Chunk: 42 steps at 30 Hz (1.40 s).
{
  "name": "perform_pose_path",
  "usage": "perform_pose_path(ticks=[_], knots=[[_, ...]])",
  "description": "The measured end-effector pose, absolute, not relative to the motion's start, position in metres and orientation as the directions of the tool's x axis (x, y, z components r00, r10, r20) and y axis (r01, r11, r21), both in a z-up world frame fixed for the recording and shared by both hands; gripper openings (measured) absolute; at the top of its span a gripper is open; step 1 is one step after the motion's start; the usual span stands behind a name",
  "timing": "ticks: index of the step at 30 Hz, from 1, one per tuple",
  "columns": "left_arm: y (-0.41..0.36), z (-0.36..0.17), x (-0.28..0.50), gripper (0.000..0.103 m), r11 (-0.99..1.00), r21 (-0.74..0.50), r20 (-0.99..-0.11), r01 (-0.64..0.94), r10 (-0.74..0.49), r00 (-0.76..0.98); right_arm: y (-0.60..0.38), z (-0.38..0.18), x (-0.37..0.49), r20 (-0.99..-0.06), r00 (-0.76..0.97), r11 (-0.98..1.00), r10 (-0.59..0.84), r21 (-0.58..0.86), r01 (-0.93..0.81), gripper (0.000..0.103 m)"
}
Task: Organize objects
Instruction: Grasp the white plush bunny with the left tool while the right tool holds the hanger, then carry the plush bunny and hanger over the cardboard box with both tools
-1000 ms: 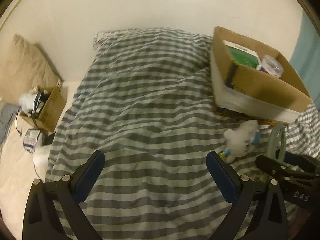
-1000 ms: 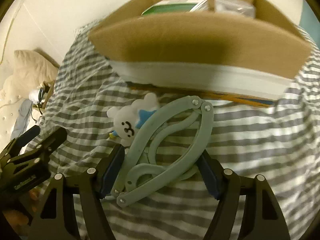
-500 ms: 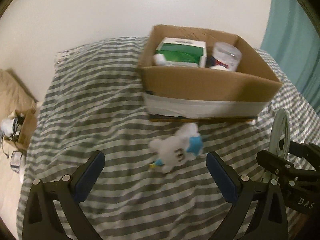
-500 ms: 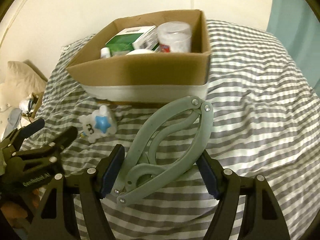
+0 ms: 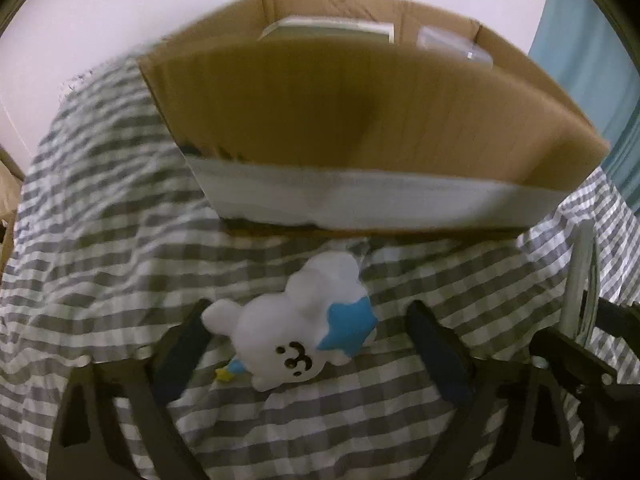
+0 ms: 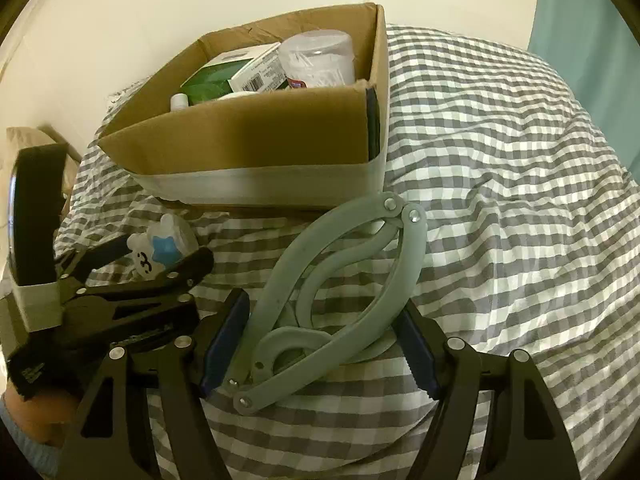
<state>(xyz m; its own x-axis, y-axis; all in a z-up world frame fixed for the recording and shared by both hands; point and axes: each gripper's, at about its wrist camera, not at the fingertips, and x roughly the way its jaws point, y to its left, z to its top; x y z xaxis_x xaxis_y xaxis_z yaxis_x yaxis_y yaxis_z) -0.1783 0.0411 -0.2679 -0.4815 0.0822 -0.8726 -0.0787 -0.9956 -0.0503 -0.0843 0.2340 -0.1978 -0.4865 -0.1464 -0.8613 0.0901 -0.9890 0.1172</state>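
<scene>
A white plush toy with a blue star point(image 5: 298, 336) lies on the checked bedcover in front of a cardboard box point(image 5: 360, 128). My left gripper point(image 5: 308, 350) is open, one finger on each side of the toy, not closed on it. It also shows in the right wrist view point(image 6: 152, 254), with the toy point(image 6: 160, 248) between its fingers. My right gripper point(image 6: 320, 346) is shut on a folded pale green plastic hanger point(image 6: 336, 292), held above the bed before the box point(image 6: 256, 136). The hanger's edge shows at the right of the left wrist view point(image 5: 578, 280).
The box holds a green-and-white carton point(image 6: 228, 74), a clear plastic tub point(image 6: 318, 58) and a small white bottle point(image 6: 179, 101). The checked duvet point(image 6: 500, 184) spreads right of the box. A teal curtain point(image 6: 592, 24) hangs at the far right. A white wall is behind.
My left gripper has swung right and come in close, so the plush toy now sits between its open fingers. My right gripper has risen and drawn back with the hanger.
</scene>
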Motion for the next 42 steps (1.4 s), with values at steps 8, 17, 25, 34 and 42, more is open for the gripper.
perform_pose_path(ticks=[8,17,25,34,42], knots=[[0.033,-0.260,-0.167,0.071,-0.995,-0.050,-0.875,-0.089,0.086,-0.476,0.233,-0.193,-0.081,-0.856,-0.496,-0.989,-0.145,0.112,0.096,0.072],[0.013,-0.218,-0.130,0.071,-0.996,-0.075,-0.871,-0.038,0.084,-0.484,0.228,-0.145,-0.055,-0.813,-0.564,-0.989,-0.146,0.098,0.115,0.072],[0.015,-0.151,-0.091,0.071,-0.993,-0.100,-0.831,-0.058,0.115,-0.543,0.226,-0.086,-0.009,-0.760,-0.635,-0.989,-0.138,0.069,0.133,0.072],[0.028,-0.070,-0.062,0.071,-0.987,-0.047,-0.763,-0.151,0.133,-0.633,0.220,-0.015,0.024,-0.687,-0.708,-0.981,-0.163,0.037,0.189,0.072],[0.034,0.001,-0.081,0.071,-0.978,-0.019,-0.695,-0.206,0.161,-0.700,0.213,0.058,0.006,-0.628,-0.757,-0.968,-0.183,-0.018,0.249,0.072]])
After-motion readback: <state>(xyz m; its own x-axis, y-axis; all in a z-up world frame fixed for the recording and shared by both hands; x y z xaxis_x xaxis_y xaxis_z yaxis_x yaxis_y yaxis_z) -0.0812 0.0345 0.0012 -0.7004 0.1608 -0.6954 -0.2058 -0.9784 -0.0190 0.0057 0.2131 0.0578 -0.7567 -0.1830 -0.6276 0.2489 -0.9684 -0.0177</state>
